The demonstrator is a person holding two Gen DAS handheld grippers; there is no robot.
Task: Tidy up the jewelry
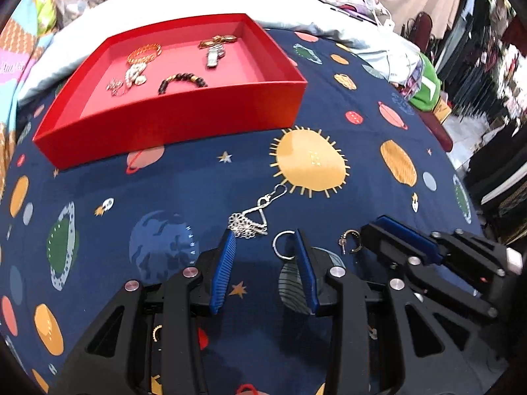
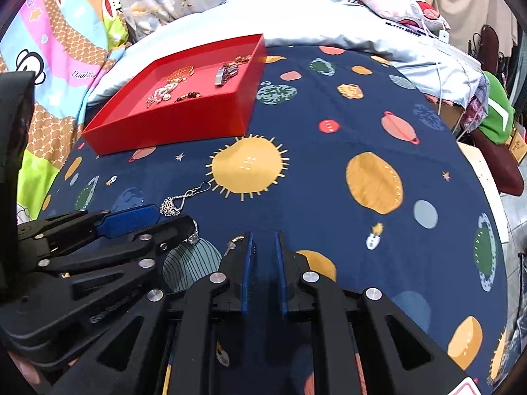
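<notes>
A red tray (image 1: 184,118) sits at the far left of the space-print cloth and holds several jewelry pieces (image 1: 141,62); it also shows in the right wrist view (image 2: 171,128). A silver filigree earring (image 1: 252,219) lies just ahead of my open left gripper (image 1: 266,235). A silver ring (image 1: 283,245) touches its right finger. A small hoop earring (image 1: 350,242) lies between the two grippers. My right gripper (image 2: 263,235) is open with a narrow gap and empty; the hoop earring (image 2: 232,245) lies just left of its left finger.
The navy cloth with planets (image 2: 362,171) covers a bed. A pale blue duvet (image 2: 329,23) and pillows lie behind the tray. Green and maroon items (image 2: 497,115) sit off the right edge.
</notes>
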